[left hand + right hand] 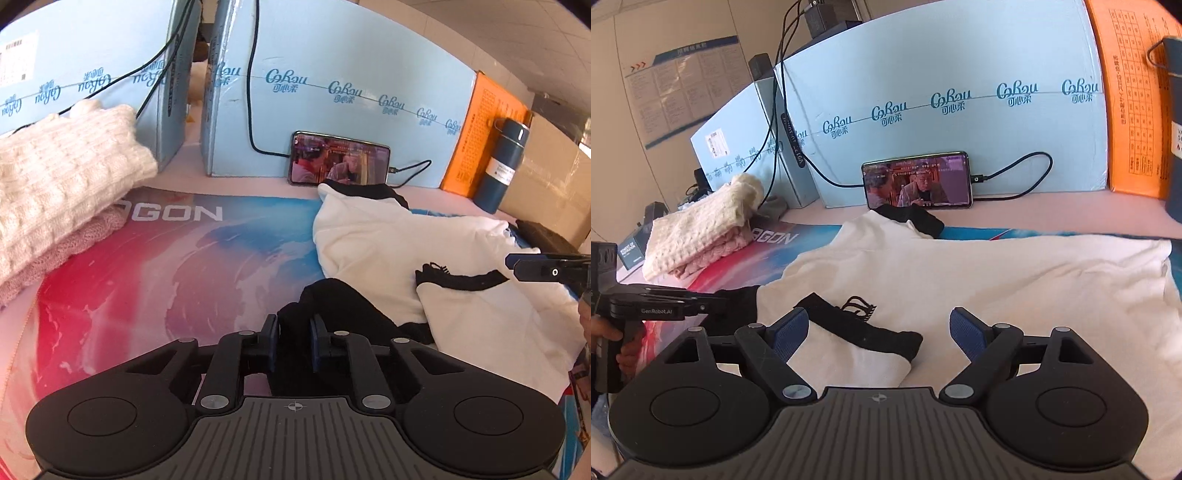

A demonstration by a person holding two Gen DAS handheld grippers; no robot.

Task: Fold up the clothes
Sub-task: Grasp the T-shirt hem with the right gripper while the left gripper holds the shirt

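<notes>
Left gripper (pixel 293 332): jaws narrow, pinched on the black sleeve (pixel 332 314) of the white shirt (pixel 388 240). The sleeve runs from between my pads toward 1 o'clock, where it meets the shirt body.

Right gripper (pixel 875 332): jaws spread wide, holding nothing. It hovers over the shirt's near fold (pixel 849 354), a white flap with a black hem lying at 12 o'clock between the pads (pixel 790 332). I cannot tell whether the pads touch the cloth.

The shirt lies on the printed mat (pixel 166 277) on the table (pixel 1034 210), its long axis running roughly 9 to 3 in the right wrist view, with a second black sleeve (pixel 916 218) at the far edge, 12 o'clock.

Judgement: the left gripper already holds the sleeve, so it is nearer the work. The sleeve must travel toward 1 to 2 o'clock from the left gripper, across onto the white body. The right gripper sits well placed to pin the fold.

Farther out: folded knitwear (pixel 66 177) at 10 o'clock, a phone (pixel 918 181) propped against the blue boxes (pixel 960 74) at 12 o'clock, and a flask (pixel 502 166) at 2 o'clock.
</notes>
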